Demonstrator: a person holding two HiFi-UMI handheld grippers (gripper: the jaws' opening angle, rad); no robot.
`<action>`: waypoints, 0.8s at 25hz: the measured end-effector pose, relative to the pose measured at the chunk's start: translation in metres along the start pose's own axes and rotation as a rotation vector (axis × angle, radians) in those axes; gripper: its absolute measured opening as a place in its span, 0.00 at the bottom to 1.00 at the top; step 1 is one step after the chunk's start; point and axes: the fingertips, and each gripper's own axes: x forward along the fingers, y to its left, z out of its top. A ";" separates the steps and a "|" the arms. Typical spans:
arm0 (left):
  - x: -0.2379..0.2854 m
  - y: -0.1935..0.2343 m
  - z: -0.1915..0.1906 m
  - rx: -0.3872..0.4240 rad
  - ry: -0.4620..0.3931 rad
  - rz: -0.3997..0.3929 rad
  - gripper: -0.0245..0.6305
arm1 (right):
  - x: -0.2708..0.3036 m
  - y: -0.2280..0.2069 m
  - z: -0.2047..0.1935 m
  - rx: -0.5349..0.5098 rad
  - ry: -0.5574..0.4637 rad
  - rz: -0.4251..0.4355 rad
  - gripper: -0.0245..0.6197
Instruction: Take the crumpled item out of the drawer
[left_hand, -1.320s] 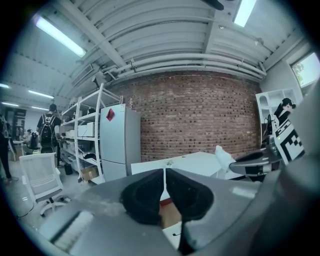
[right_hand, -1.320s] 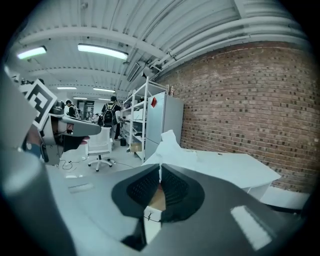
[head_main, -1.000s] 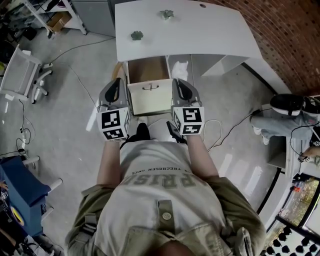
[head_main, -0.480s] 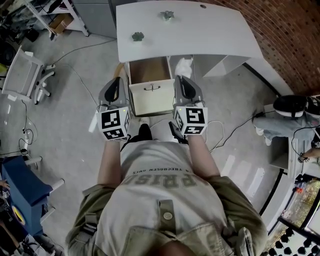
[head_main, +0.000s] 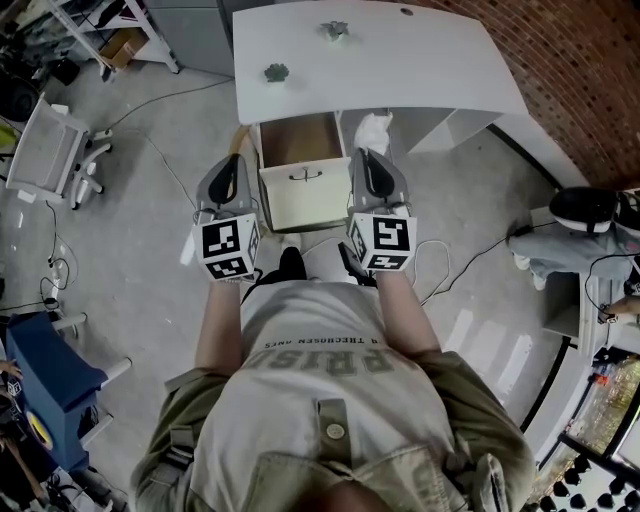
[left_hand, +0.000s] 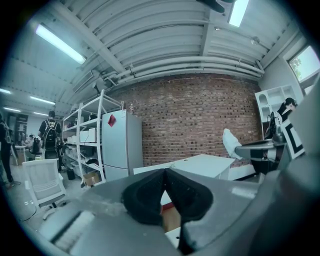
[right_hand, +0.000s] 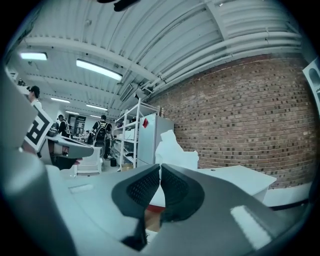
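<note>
The white crumpled item (head_main: 373, 130) sticks out from the tip of my right gripper (head_main: 366, 152), just right of the open drawer (head_main: 297, 140) and below the white table's edge (head_main: 380, 100). In the right gripper view it rises as a white wad (right_hand: 172, 149) from between the closed jaws of the right gripper (right_hand: 160, 167). The drawer's brown inside looks bare, and its pale front with a small handle (head_main: 303, 176) faces me. My left gripper (head_main: 236, 160) hangs left of the drawer, shut with nothing in it, its pads pressed together (left_hand: 165, 172).
Two small greenish objects (head_main: 274, 72) (head_main: 333, 30) lie on the table top. A white chair (head_main: 45, 150) and floor cables are to the left, a blue unit (head_main: 45, 375) nearer left. A seated person (head_main: 580, 215) is at the right. Shelves and a fridge (left_hand: 121, 145) stand behind.
My right gripper has moved slightly forward and to the right with the crumpled item, which now sits higher against the table edge. The left gripper has barely moved.
</note>
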 end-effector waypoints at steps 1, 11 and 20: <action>0.000 0.000 0.000 0.000 0.000 0.001 0.05 | 0.000 0.000 0.001 -0.003 -0.010 -0.001 0.05; 0.001 -0.002 0.003 -0.003 -0.013 0.001 0.05 | -0.003 0.002 0.012 -0.011 -0.070 0.000 0.05; -0.002 -0.002 0.001 -0.008 -0.013 -0.002 0.05 | -0.005 0.008 0.015 -0.029 -0.084 0.009 0.05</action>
